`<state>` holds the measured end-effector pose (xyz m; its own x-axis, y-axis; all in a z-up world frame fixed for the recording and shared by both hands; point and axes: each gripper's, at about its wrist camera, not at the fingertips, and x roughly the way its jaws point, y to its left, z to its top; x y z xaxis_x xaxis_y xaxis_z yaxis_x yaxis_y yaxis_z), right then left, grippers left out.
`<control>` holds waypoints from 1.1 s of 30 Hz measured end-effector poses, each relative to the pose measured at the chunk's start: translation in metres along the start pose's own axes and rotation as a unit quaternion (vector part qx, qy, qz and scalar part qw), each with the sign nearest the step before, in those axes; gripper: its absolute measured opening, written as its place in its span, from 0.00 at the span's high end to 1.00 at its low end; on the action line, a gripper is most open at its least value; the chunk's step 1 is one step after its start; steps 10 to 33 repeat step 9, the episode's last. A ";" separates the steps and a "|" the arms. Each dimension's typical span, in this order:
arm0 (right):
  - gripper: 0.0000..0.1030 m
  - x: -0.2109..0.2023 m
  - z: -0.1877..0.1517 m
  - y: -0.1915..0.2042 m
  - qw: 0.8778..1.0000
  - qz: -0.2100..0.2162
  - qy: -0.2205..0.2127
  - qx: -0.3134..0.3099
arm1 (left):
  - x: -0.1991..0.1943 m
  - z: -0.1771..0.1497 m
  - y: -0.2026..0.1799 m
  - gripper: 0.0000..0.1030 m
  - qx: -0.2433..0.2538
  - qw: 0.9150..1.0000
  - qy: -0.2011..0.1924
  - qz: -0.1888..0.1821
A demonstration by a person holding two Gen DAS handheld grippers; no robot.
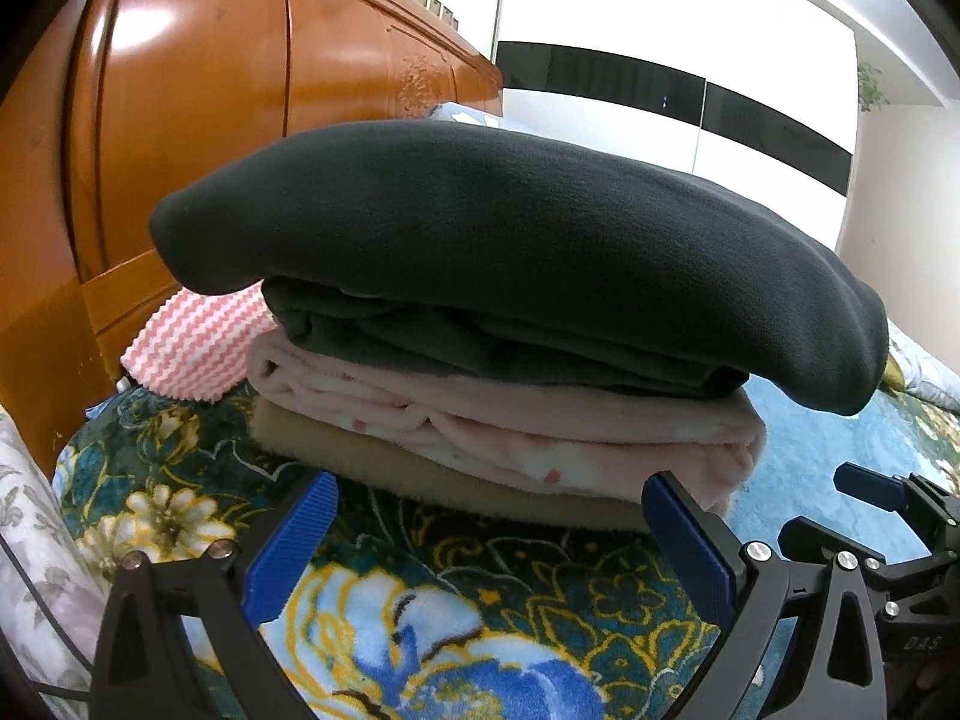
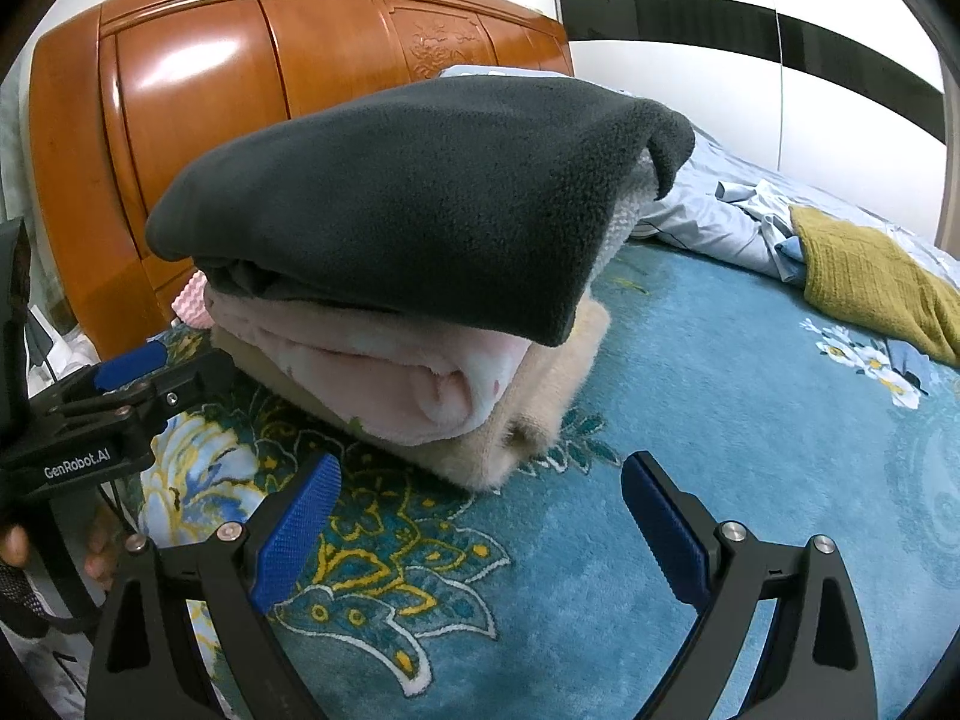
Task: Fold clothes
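Observation:
A stack of folded clothes rests on the flowered blanket (image 1: 390,618). A dark grey fleece (image 1: 510,240) lies on top, a pale pink fleece (image 1: 510,426) under it and a beige one (image 1: 456,486) at the bottom. The same pile shows in the right wrist view: grey fleece (image 2: 420,192), pink layer (image 2: 414,378), beige layer (image 2: 534,414). My left gripper (image 1: 489,495) stands open just in front of the pile, empty. My right gripper (image 2: 480,474) is open too, facing the pile's corner with nothing held. Each gripper appears at the edge of the other's view.
An orange wooden headboard (image 2: 240,72) rises behind the pile. A pink-and-white zigzag cloth (image 1: 192,342) lies at the pile's back left. Crumpled light-blue garments (image 2: 738,222) and a mustard-yellow cloth (image 2: 870,282) lie on the bed (image 2: 750,420) to the right. A hand (image 2: 15,546) holds the left gripper.

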<state>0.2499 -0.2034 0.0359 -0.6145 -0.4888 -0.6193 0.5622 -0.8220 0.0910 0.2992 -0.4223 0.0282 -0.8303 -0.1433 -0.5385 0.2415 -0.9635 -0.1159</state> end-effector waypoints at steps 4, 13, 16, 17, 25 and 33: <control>0.07 0.000 0.000 0.000 1.000 -0.001 -0.001 0.000 | -0.001 0.000 -0.001 0.00 0.002 1.000 -0.001 -0.001; 0.07 0.000 -0.001 0.000 1.000 -0.001 0.001 0.000 | 0.000 -0.001 0.000 0.00 -0.002 1.000 -0.001 -0.001; 0.07 0.000 -0.001 0.000 1.000 -0.001 0.001 0.000 | 0.000 -0.001 0.000 0.00 -0.002 1.000 -0.001 -0.001; 0.07 0.000 -0.001 0.000 1.000 -0.001 0.001 0.000 | 0.000 -0.001 0.000 0.00 -0.002 1.000 -0.001 -0.001; 0.07 0.000 -0.001 0.000 1.000 -0.001 0.001 0.000 | 0.000 -0.001 0.000 0.00 -0.002 1.000 -0.001 -0.001; 0.07 0.000 -0.001 0.000 1.000 -0.001 0.001 0.000 | 0.000 -0.001 0.000 0.00 -0.002 1.000 -0.001 -0.001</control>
